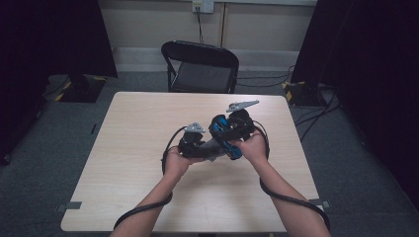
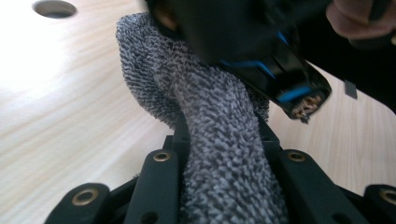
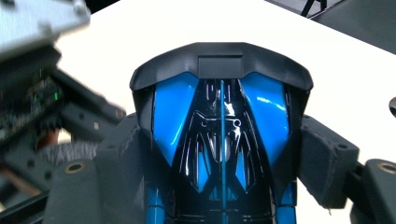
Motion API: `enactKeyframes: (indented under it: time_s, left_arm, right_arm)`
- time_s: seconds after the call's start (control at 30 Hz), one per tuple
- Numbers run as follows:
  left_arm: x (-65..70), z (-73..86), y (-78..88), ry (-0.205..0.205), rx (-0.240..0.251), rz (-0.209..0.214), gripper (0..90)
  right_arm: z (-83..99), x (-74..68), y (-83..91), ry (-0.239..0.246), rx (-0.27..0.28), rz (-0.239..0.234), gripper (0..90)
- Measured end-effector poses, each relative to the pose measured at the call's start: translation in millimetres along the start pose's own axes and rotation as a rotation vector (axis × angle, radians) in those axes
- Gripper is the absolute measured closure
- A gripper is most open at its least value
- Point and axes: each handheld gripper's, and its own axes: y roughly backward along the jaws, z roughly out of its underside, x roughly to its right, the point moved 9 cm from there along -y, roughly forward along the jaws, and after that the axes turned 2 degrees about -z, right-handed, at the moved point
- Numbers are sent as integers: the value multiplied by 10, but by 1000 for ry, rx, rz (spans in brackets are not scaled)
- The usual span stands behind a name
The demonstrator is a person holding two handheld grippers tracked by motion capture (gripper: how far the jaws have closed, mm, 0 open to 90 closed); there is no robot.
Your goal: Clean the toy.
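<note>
**Pale wood table: cloth meets blue-and-black gadget at its middle**

Grey carpet and a cream back wall frame a light wooden table [image 1: 123, 163]. Over its centre, a grey speckled cloth [image 2: 219, 140] and a glossy blue-and-black object [image 3: 222, 135], some hard-shelled gadget whose exact kind I cannot tell, are held together above the tabletop.

The cloth sits right inside the left gripper [image 1: 193, 144]: in the left gripper view it runs up from 6 o'clock between the two black jaws, which are clenched on it, and bunches toward 11 o'clock, where it presses against the underside of the blue-and-black object. That object crosses the frame from 12 to 3 o'clock.

In the right gripper view the object stands at the centre, its black cap at 12 o'clock, wedged between the jaws of the right gripper [image 1: 232, 129], whose pads press on both its flanks, so it is grasped firmly. A strip of the cloth shows at 9 o'clock there, beside the blurred left gripper.

Count: one cloth, one blue-and-black object, two grippers, two hands, one table.

Outward in the high view: one black folding chair [image 1: 200, 66] stands behind the table at 12 o'clock, and black curtains [image 1: 49, 39] hang at 10 and 2 o'clock. A wall socket [image 1: 203, 6] sits above the chair, with a cable dropping from it.
</note>
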Motion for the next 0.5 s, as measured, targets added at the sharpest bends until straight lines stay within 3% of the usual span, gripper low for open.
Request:
enactKeyframes:
  time_s: [0.5]
  left_arm:
    - [269,121,-229,-61,-56,40,703]
  right_arm:
    - [-117,7,-2,-22,19,4,259]
